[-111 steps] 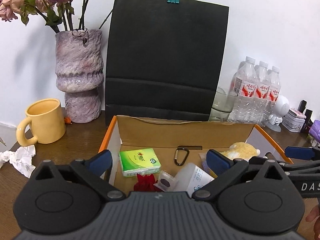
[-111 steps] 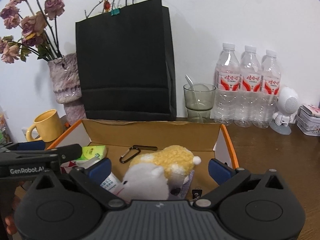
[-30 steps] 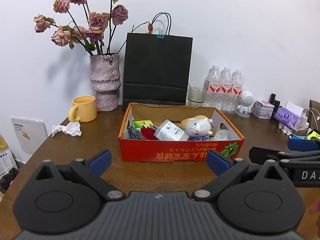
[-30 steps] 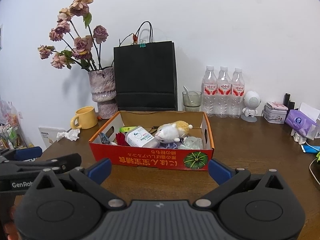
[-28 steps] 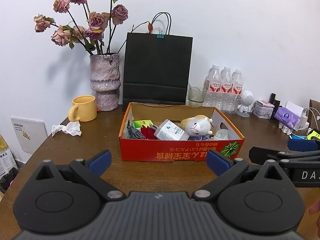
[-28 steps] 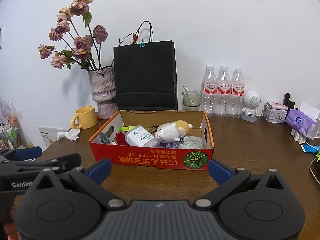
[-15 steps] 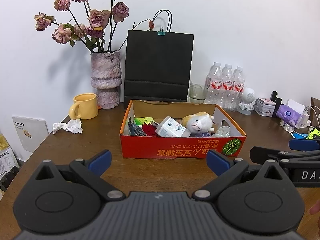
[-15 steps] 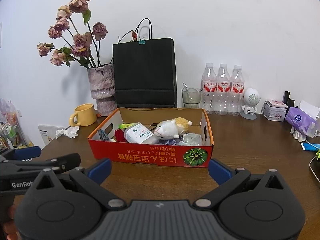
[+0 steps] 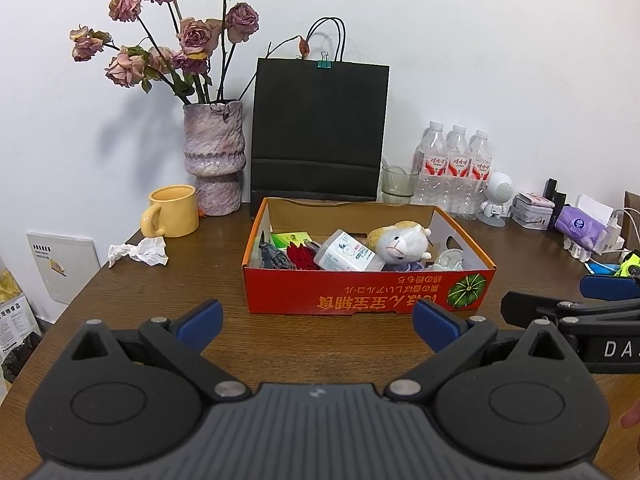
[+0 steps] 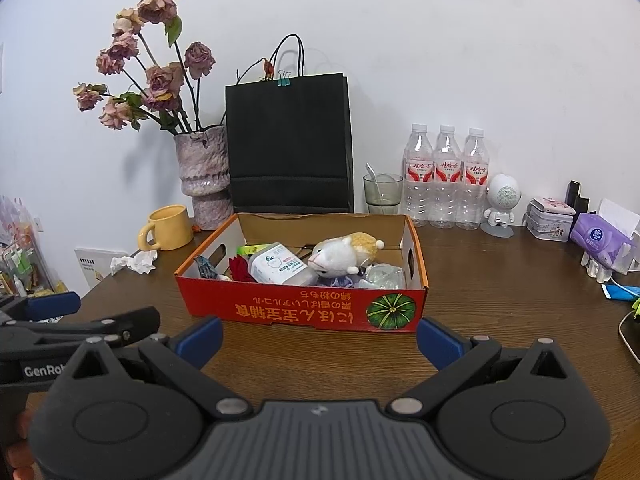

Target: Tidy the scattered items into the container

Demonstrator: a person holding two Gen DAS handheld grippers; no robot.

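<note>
Both grippers have backed well away since the plush drop; left view: left gripper [image 9: 316, 322] spread wide, empty, short of the red box [image 9: 368, 296] holding the plush sheep [image 9: 402, 242]; right view: right gripper [image 10: 318, 338] likewise agape, box [image 10: 304, 310] ahead on the table [image 10: 500, 280].

Matte black left gripper [image 9: 316, 322] and right gripper [image 10: 318, 336], each on a ribbed grey body with two round black discs, silver pivot screws and triangular cut-outs. Blue pads [image 9: 200, 320] on the fingertips. White lettering "GenRob" and "DA" on the side bars. Bare skin at the frame edges.
</note>
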